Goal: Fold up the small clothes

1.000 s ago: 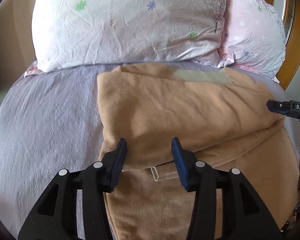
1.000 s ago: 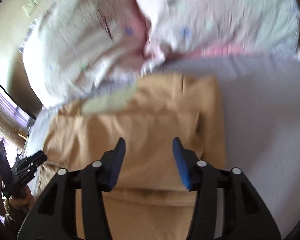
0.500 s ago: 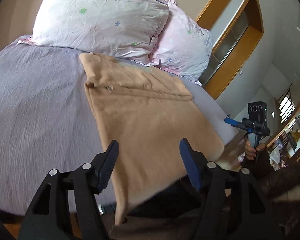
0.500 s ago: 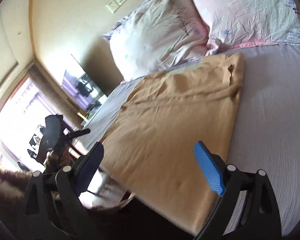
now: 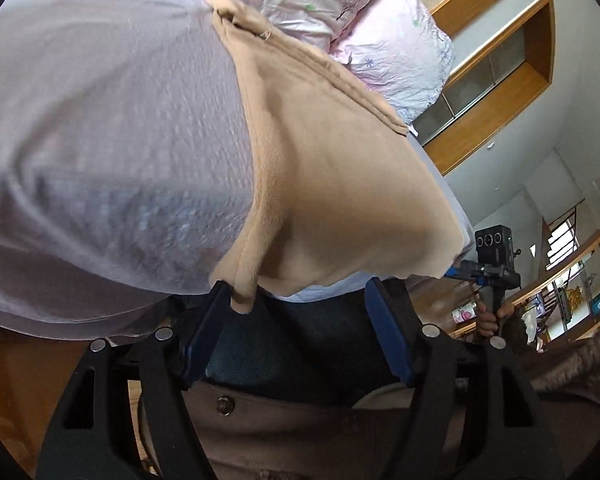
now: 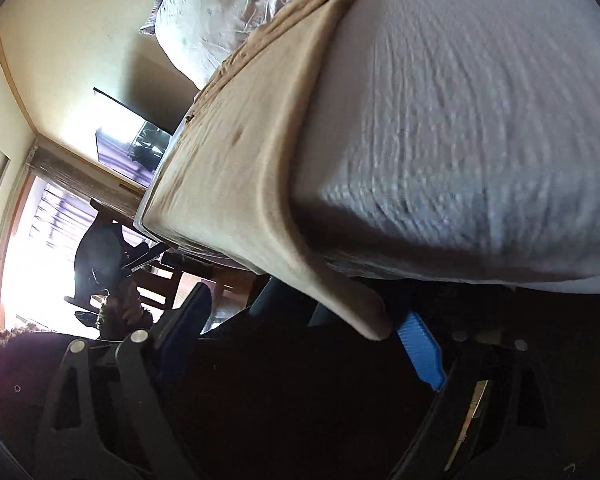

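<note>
tan garment (image 5: 340, 184) – flat, corners overhanging bed (image 5: 100, 140).

Both grippers dropped from garment (image 5: 340, 184) middle to bed edge, below its near corners.

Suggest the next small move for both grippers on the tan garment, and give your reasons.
Probably close each gripper on its near corner. The tan garment lies along the bed, its near edge hanging over. The left gripper and right gripper are both open, with a hanging corner between the fingers of each, nothing gripped yet.
</note>
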{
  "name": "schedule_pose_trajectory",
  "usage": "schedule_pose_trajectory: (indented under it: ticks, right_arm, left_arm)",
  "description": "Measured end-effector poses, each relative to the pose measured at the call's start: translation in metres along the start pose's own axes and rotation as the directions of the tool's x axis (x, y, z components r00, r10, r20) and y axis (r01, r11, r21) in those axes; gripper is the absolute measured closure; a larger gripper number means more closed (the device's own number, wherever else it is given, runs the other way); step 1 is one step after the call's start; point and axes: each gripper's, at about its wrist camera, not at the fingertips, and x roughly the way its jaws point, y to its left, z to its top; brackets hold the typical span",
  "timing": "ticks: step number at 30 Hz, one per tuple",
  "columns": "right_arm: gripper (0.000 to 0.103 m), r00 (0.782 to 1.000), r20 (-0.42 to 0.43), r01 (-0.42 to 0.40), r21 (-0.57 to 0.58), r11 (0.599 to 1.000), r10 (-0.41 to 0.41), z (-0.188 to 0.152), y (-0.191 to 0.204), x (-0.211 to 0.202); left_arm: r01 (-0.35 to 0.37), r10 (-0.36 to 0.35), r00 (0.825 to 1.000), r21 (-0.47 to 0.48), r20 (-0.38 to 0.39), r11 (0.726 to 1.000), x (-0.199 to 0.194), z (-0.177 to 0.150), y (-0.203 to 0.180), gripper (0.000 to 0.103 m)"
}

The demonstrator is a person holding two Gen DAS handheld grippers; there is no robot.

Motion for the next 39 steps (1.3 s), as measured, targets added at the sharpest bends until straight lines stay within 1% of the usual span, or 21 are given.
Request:
schedule_pose_trajectory:
  ticks: [1, 2, 4, 7, 9, 10, 11, 12, 13, 14, 15, 18, 21, 24, 26, 29, 31, 33, 34, 36, 39]
  right_arm:
    - [0.027, 1.000, -0.005, -0.008, 0.005, 1.000, 0.008, 0.000, -0.002, 0.005]
    - [0.027, 1.000, 0.001, 0.000, 0.000, 1.000, 0.000, 0.000, -0.001, 0.007]
    - [0.027, 1.000, 0.009, -0.027, 0.000, 1.000, 0.027, -0.003, -0.001, 0.007]
    - [0.026, 0.998, 0.020, -0.067, -0.007, 0.998, 0.067, -0.003, -0.001, 0.003]
    - [0.026, 0.997, 0.018, -0.077, -0.006, 0.997, 0.078, -0.001, -0.002, 0.004]
    - [0.032, 0.997, 0.016, -0.082, -0.007, 0.997, 0.082, 0.000, -0.001, 0.006]
    - [0.056, 0.995, 0.017, -0.096, -0.014, 0.995, 0.096, -0.001, 0.000, 0.006]
    - [0.074, 0.993, 0.007, -0.122, -0.015, 0.992, 0.122, 0.000, 0.002, 0.007]
    - [0.095, 0.992, 0.003, -0.128, -0.026, 0.991, 0.128, 0.000, 0.004, 0.007]
    - [0.096, 0.991, 0.002, -0.131, -0.051, 0.990, 0.131, -0.002, 0.009, 0.005]
    - [0.096, 0.990, 0.005, -0.139, -0.065, 0.988, 0.140, -0.003, 0.012, 0.000]
    - [0.096, 0.984, 0.063, -0.157, -0.125, 0.980, 0.166, 0.007, 0.032, -0.024]
    - [0.096, 0.967, 0.151, -0.172, -0.218, 0.961, 0.207, 0.033, 0.061, -0.052]
    - [0.096, 0.938, 0.247, -0.161, -0.312, 0.936, 0.244, 0.077, 0.090, -0.073]
    - [0.096, 0.915, 0.316, -0.139, -0.339, 0.930, 0.252, 0.115, 0.106, -0.079]
    - [0.096, 0.878, 0.423, -0.112, -0.274, 0.955, 0.224, 0.194, 0.107, -0.072]
    - [0.096, 0.872, 0.463, -0.086, -0.181, 0.980, 0.162, 0.243, 0.097, -0.053]
    - [0.096, 0.886, 0.460, -0.045, -0.029, 0.999, 0.053, 0.288, 0.073, -0.021]
    - [0.096, 0.899, 0.438, -0.020, 0.048, 0.999, -0.003, 0.306, 0.055, -0.003]
    - [0.096, 0.915, 0.393, 0.031, 0.169, 0.985, -0.096, 0.324, 0.022, 0.025]
    - [0.096, 0.923, 0.365, 0.006, 0.300, 0.954, -0.121, 0.330, -0.013, 0.047]
  left_arm:
    - [-0.024, 0.024, 1.000, -0.002, -0.010, 1.000, 0.003, 0.001, 0.000, 0.033]
    - [-0.062, 0.062, 0.998, -0.006, -0.016, 0.998, 0.004, 0.001, 0.001, 0.033]
    - [-0.095, 0.095, 0.995, -0.032, -0.004, 0.995, -0.005, -0.003, 0.007, 0.033]
    - [-0.058, 0.061, 0.997, -0.056, 0.052, 0.997, -0.025, -0.007, 0.015, 0.033]
    - [-0.020, 0.023, 0.998, -0.058, 0.062, 0.998, -0.024, -0.003, 0.017, 0.033]
    - [-0.007, 0.010, 0.998, -0.058, 0.055, 0.998, -0.017, 0.001, 0.017, 0.033]
    - [0.003, 0.000, 0.999, -0.061, 0.048, 0.998, -0.012, 0.003, 0.019, 0.035]
    - [0.015, -0.013, 0.999, -0.072, 0.034, 0.997, -0.005, 0.004, 0.020, 0.039]
    - [0.036, -0.034, 0.999, -0.087, 0.019, 0.996, -0.002, 0.004, 0.022, 0.059]
    - [0.058, -0.059, 0.998, -0.108, -0.003, 0.992, 0.004, 0.004, 0.025, 0.090]
    - [0.075, -0.079, 0.997, -0.130, -0.019, 0.989, 0.007, 0.006, 0.026, 0.100]
    - [0.157, -0.160, 0.987, -0.146, -0.008, 0.977, -0.001, 0.006, 0.024, 0.100]
    - [0.230, -0.224, 0.972, -0.103, 0.067, 0.968, -0.025, 0.021, 0.008, 0.100]
    - [0.273, -0.262, 0.950, -0.044, 0.171, 0.961, -0.048, 0.062, -0.006, 0.100]
    - [0.274, -0.261, 0.938, -0.026, 0.226, 0.961, -0.052, 0.104, -0.011, 0.100]
    - [0.272, -0.244, 0.922, -0.057, 0.300, 0.961, -0.042, 0.175, -0.005, 0.100]
    - [0.263, -0.210, 0.922, -0.126, 0.326, 0.957, -0.018, 0.224, 0.009, 0.100]
    - [0.239, -0.164, 0.934, -0.215, 0.318, 0.947, 0.016, 0.261, 0.027, 0.100]
    - [0.215, -0.131, 0.945, -0.266, 0.299, 0.940, 0.037, 0.276, 0.038, 0.100]
    - [0.178, -0.090, 0.964, -0.357, 0.251, 0.917, 0.071, 0.297, 0.060, 0.100]
    - [0.159, -0.067, 0.972, -0.424, 0.224, 0.891, 0.094, 0.303, 0.076, 0.100]
